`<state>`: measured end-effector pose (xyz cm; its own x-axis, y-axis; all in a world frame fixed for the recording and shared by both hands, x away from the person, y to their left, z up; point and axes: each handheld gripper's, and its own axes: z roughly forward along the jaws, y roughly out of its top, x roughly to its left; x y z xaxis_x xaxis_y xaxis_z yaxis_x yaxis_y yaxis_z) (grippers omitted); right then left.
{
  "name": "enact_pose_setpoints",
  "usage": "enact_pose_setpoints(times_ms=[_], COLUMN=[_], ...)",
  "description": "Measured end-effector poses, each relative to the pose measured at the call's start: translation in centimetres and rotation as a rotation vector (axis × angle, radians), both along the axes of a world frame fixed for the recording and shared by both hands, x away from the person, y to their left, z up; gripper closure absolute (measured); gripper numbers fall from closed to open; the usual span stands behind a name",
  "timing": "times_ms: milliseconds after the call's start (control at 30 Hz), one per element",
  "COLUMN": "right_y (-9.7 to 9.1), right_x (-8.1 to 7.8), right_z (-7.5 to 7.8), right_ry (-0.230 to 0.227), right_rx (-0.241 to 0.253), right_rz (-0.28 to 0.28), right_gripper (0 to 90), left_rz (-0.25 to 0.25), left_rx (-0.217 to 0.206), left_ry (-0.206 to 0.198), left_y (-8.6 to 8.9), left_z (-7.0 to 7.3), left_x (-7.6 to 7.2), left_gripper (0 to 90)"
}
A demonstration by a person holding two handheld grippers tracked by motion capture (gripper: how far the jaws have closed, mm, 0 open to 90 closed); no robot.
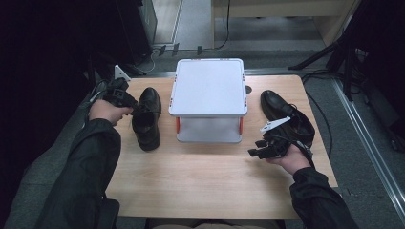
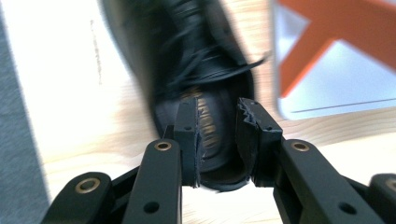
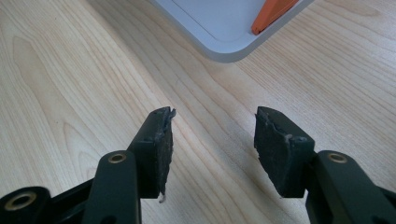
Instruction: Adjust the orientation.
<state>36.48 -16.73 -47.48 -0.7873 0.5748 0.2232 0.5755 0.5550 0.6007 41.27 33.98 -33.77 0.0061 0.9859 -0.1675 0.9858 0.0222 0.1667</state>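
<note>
On a light wooden table (image 1: pixel 205 181), seen from above, the left gripper (image 1: pixel 125 98) meets a black leather dress shoe (image 1: pixel 147 117) at the table's left side. From the left gripper view its jaws sit narrowly apart around the shoe's heel rim (image 2: pixel 219 140), one pad inside the opening, one outside. At centre stands a white two-tier shoe rack (image 1: pixel 208 88) with orange supports. To its right lies a second black shoe (image 1: pixel 282 112). Just beside it, the right gripper (image 1: pixel 260 151) hangs above bare wood, jaws spread wide, holding nothing.
</note>
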Motion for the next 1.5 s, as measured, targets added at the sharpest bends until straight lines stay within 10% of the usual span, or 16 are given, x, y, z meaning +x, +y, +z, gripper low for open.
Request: enact_pose_setpoints(times_ms=[667,1500], right_y=[-0.1,-1.1], right_x=[0.1,-0.4], right_z=[-0.1,-0.1], right_ry=[0.008,0.002], right_rx=[-0.002,-0.01], right_rz=[-0.001,-0.03], right_gripper=[47.5,47.5], left_rz=[0.044,0.118], left_rx=[0.012,0.001], left_ry=[0.098,0.204], left_y=[1.5,2.0], left_z=[-6.4,-7.7], left_x=[0.3,2.0], left_gripper=[71.9,82.5])
